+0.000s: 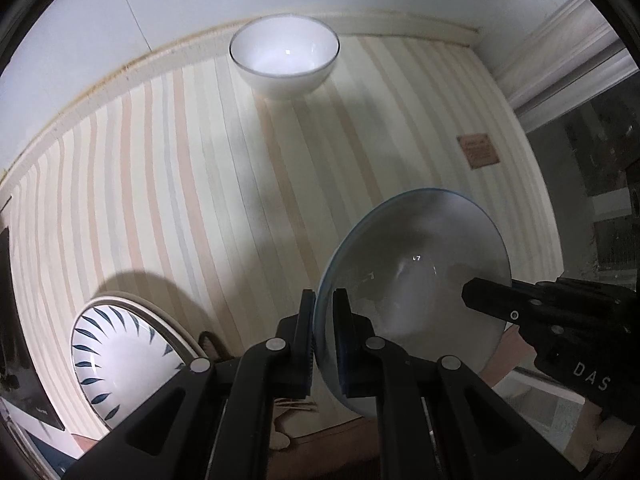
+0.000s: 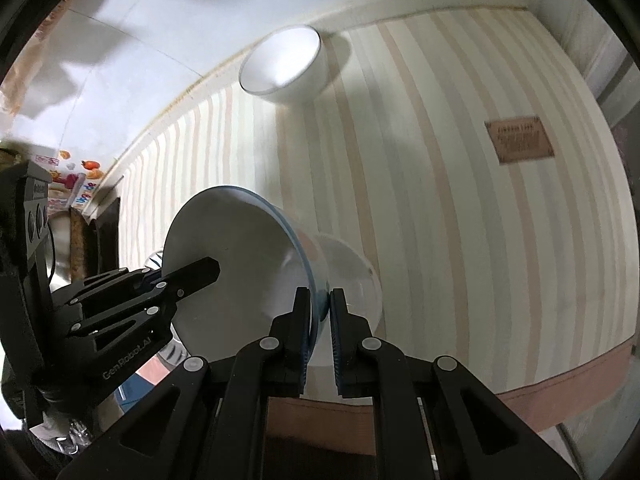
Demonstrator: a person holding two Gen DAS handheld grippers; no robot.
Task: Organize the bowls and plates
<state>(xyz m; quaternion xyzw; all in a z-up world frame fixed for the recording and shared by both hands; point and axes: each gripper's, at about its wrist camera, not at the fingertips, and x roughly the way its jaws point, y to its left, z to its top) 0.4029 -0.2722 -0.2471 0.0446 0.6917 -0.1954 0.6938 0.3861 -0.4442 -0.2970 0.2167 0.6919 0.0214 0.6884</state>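
White lettering "DAS" marks the right gripper (image 1: 490,300) body in the left wrist view, "GenRobot.AI" marks the left gripper (image 2: 200,274) body in the right wrist view, and the brown tag (image 2: 519,139) on the striped cloth (image 2: 460,220) carries unreadable print.

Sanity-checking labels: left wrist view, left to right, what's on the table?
patterned plate → white bowl → blue-rimmed bowl, pinched at opposite rims by left gripper and right gripper → brown label.
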